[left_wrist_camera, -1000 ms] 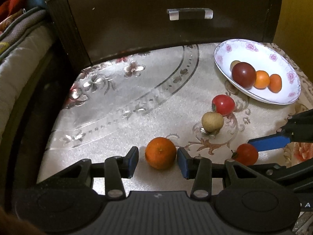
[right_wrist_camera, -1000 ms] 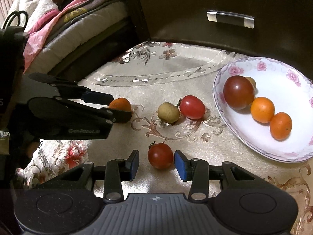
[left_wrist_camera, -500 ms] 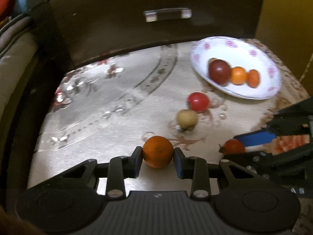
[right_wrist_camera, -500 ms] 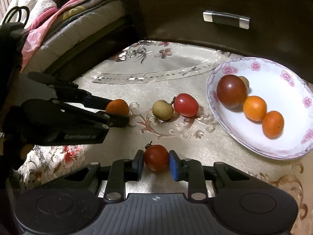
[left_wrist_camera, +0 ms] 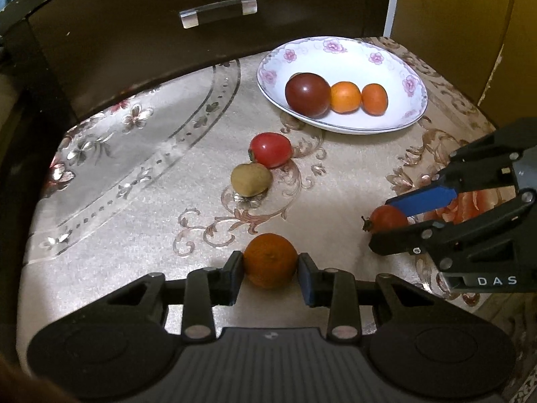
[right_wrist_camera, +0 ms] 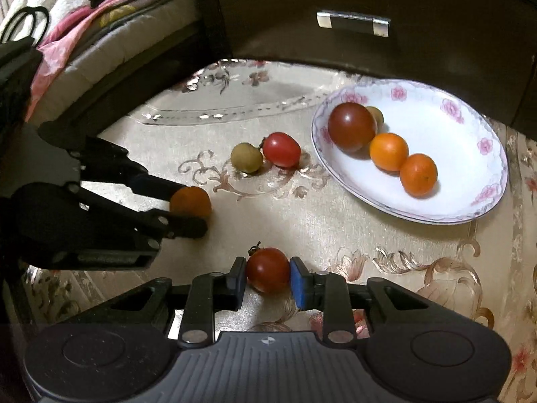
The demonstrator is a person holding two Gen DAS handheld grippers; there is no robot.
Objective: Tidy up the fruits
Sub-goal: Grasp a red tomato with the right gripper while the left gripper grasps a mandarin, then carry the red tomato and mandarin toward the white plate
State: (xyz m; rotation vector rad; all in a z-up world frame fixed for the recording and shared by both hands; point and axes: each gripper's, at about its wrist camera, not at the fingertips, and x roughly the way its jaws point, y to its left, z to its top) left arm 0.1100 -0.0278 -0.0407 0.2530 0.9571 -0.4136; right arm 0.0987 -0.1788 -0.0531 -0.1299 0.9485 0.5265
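Observation:
My left gripper (left_wrist_camera: 270, 268) is shut on an orange (left_wrist_camera: 270, 260) just above the cloth; it also shows in the right wrist view (right_wrist_camera: 190, 202). My right gripper (right_wrist_camera: 266, 277) is shut on a small red tomato (right_wrist_camera: 268, 269), which shows in the left wrist view (left_wrist_camera: 387, 218) too. A white flowered plate (left_wrist_camera: 396, 63) at the far right holds a dark red tomato (left_wrist_camera: 307, 94), two small oranges (left_wrist_camera: 345, 96) and a partly hidden brownish fruit (right_wrist_camera: 376, 117). A red tomato (left_wrist_camera: 271, 150) and a tan round fruit (left_wrist_camera: 251, 179) lie touching on the cloth between grippers and plate.
A patterned beige tablecloth (left_wrist_camera: 134, 174) covers the surface. A dark wooden drawer front with a metal handle (left_wrist_camera: 218, 11) stands behind it. Bedding (right_wrist_camera: 67, 33) lies to the far left. The cloth's edge drops off at the right (left_wrist_camera: 503, 302).
Both grippers closed from open onto their fruit: the left on the orange, the right on the small tomato. Both views shifted, bringing the plate closer.

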